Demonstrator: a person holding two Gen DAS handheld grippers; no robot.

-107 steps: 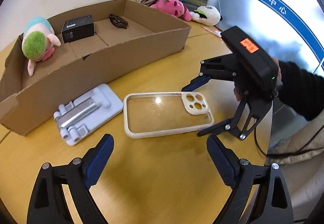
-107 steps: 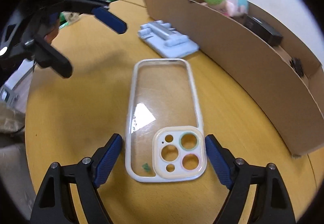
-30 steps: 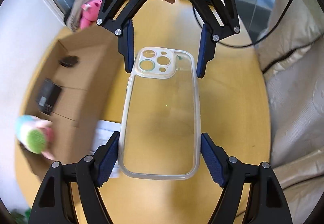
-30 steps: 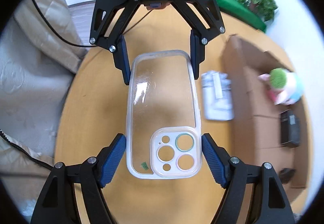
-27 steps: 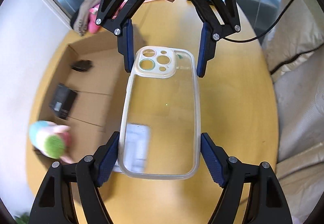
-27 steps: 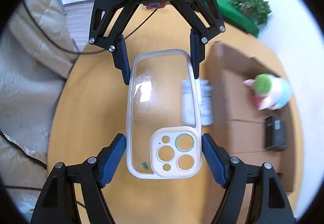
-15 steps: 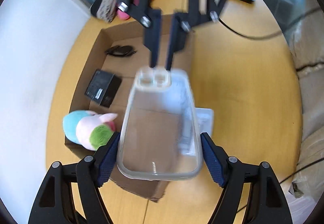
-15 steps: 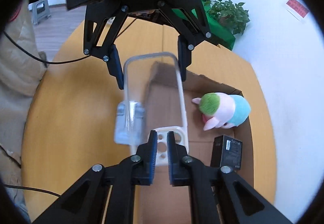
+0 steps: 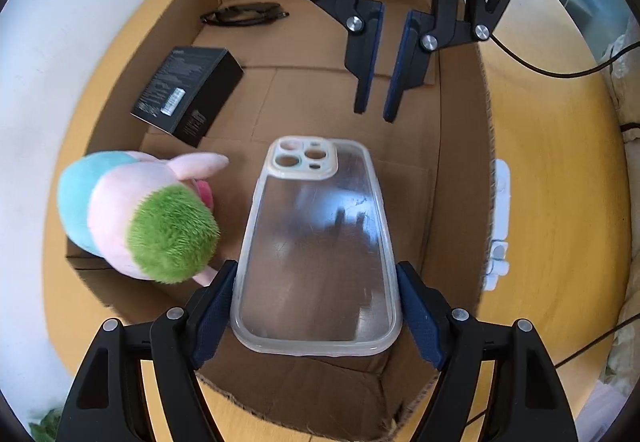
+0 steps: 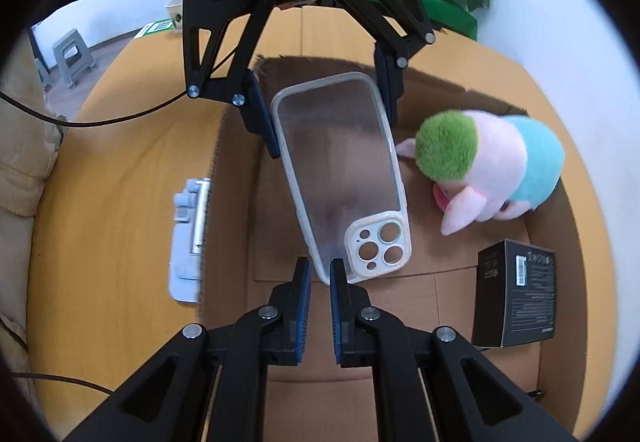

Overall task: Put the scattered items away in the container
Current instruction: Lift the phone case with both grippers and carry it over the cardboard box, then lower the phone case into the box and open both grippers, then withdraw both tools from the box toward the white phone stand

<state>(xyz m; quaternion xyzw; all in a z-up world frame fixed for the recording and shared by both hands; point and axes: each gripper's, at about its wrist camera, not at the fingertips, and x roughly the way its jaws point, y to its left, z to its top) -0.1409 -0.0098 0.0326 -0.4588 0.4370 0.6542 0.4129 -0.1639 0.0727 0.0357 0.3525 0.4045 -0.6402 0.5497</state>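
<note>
left wrist | left claw (image 9: 316, 306) grips phone case (image 9: 316, 242) edges | right claw (image 9: 376, 110) narrow, empty

- The phone case (image 9: 316, 242) between the left gripper's (image 9: 316, 306) pads is clear glossy plastic, scuffed, with a milky matt rim.
- The box (image 9: 460, 170) below it is plain brown cardboard, matt, with ragged edges.
- The plush toy (image 9: 136, 218) beside the case is soft fuzzy cloth, with shaggy green pile on top.
- The small black carton (image 10: 516, 294) looks like smooth printed card.
- The table (image 9: 560, 162) is smooth yellowish wood.
- Both grippers, the right gripper (image 10: 319, 282) included, are matt black plastic with shiny metal screws and ribbed blue pads (image 10: 304, 290).
</note>
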